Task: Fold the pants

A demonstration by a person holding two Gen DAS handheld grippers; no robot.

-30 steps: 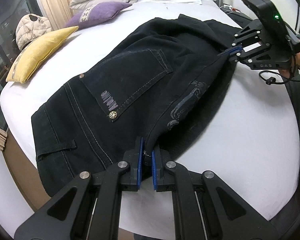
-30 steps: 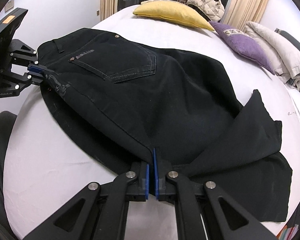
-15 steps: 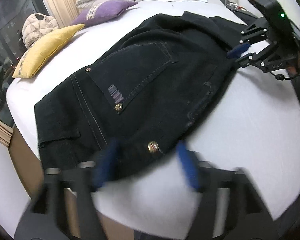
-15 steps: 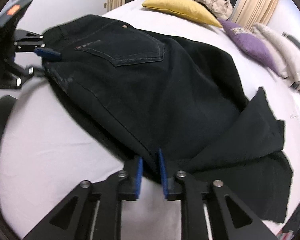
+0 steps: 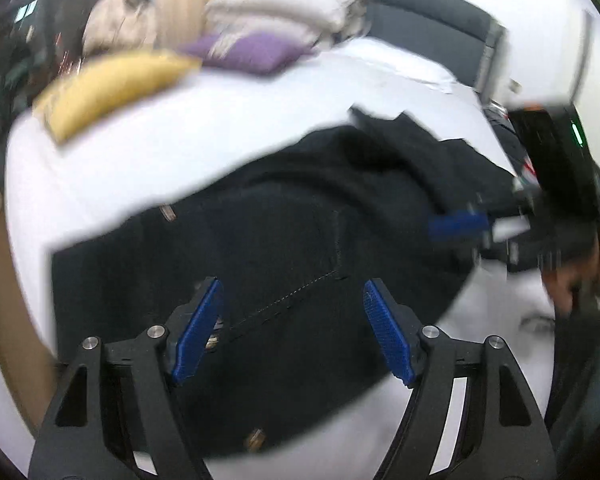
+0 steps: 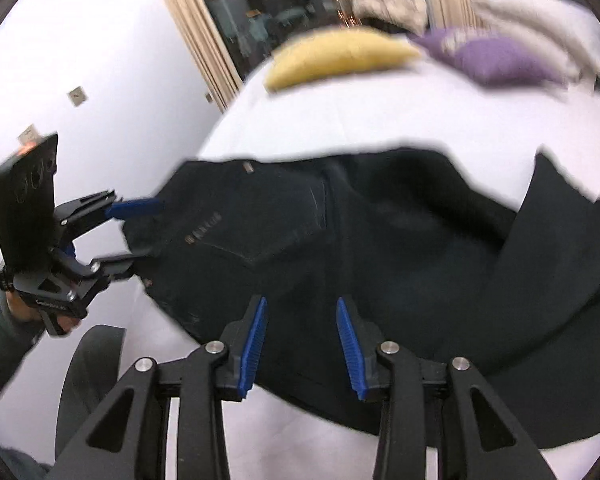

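Black pants (image 5: 300, 248) lie folded lengthwise on a white bed (image 5: 180, 152), back pocket up; they also show in the right wrist view (image 6: 380, 248). My left gripper (image 5: 294, 330) is open and empty, above the waist end of the pants. My right gripper (image 6: 302, 346) is open and empty, above the near edge of the pants by the thigh. The left gripper shows at the left of the right wrist view (image 6: 116, 236), the right gripper at the right of the left wrist view (image 5: 476, 236). Both views are blurred.
A yellow cushion (image 5: 112, 88), a purple cushion (image 5: 252, 52) and pale pillows (image 5: 284, 12) lie along the far side of the bed. A dark headboard (image 5: 420, 28) stands at the back. A window with curtains (image 6: 268, 12) is beyond the bed.
Both grippers were shut on the pants' near edge a second ago. They have opened, let the pants drop onto the bed, and lifted up and away.
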